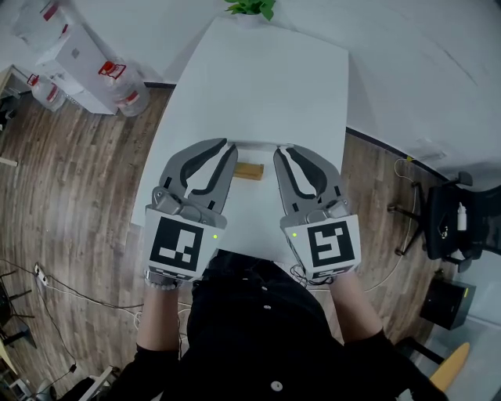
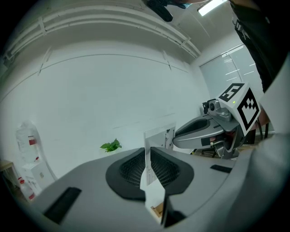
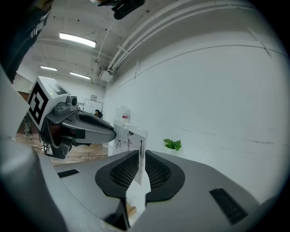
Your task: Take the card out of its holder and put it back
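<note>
Here, I am holding both grippers side by side over the white table (image 1: 258, 78), with their tips meeting at the card (image 2: 159, 135). I am pinching the card's left side edge in the left gripper (image 2: 148, 156), whose ribbed pads (image 2: 131, 170) are pressing onto the sheet with nothing but its thickness between them. I am gripping the opposite side edge in the right gripper (image 3: 140, 159) in the same manner, its jaws closed down on the card. The card, a white sheet bearing small dark print, is standing upright, spanning the gap between the two grippers and rising above both pairs of jaws. In the head view it is showing only as a thin pale line running from one set of tips to the other. The wooden holder (image 1: 250, 171) is lying on the table between the two grippers, just on my side of that line. In each gripper view it is appearing as a small tan block through the opening beneath the jaws. I cannot tell whether the card's lower edge is touching it. A green plant (image 1: 250, 8) is standing at the table's far end, and the wooden floor (image 1: 78, 180) is showing on either side. An office chair (image 1: 450, 223) is standing well off to my right.
</note>
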